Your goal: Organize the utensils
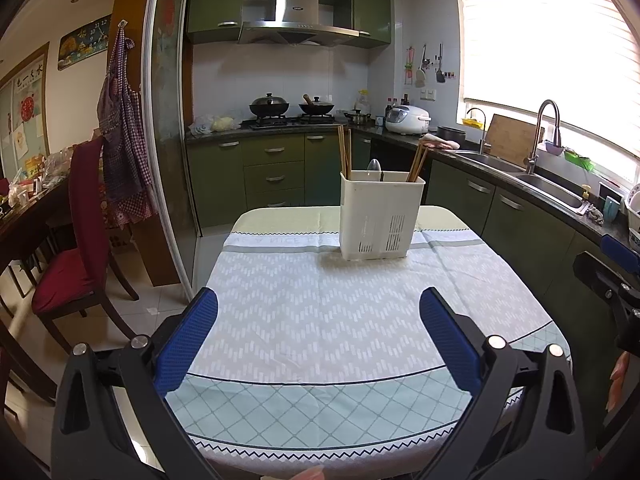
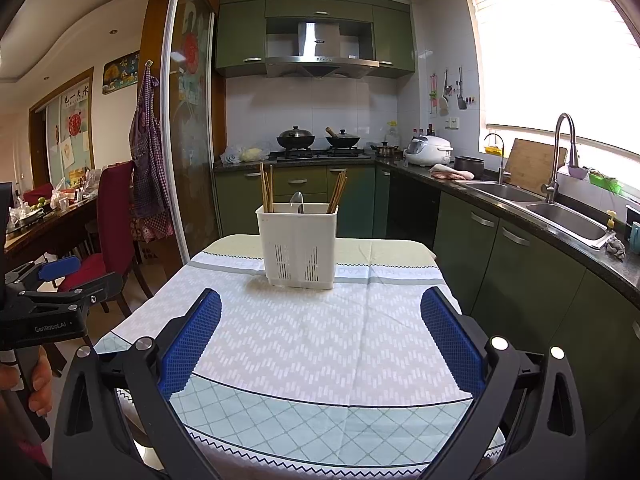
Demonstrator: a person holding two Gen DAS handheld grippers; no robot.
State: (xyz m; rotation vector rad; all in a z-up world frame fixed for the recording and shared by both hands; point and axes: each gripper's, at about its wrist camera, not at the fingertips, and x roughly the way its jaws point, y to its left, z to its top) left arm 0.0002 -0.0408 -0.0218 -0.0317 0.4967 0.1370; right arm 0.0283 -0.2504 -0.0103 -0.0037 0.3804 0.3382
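Note:
A white plastic utensil holder point(image 1: 378, 220) stands upright at the far end of the table; it also shows in the right wrist view point(image 2: 298, 246). Wooden chopsticks point(image 1: 344, 152) stand in its left and right compartments, and a metal spoon point(image 1: 374, 168) stands in the middle one. In the right wrist view the chopsticks point(image 2: 266, 188) and spoon point(image 2: 297, 201) stand the same way. My left gripper point(image 1: 318, 336) is open and empty above the near part of the table. My right gripper point(image 2: 320, 340) is open and empty, also well short of the holder.
The table point(image 1: 320, 320) wears a patterned cloth. A red chair point(image 1: 80, 248) stands to its left. Green cabinets and a counter with a sink point(image 1: 540, 188) run along the right. The other gripper shows at the right edge point(image 1: 612, 276) and at the left edge point(image 2: 52, 300).

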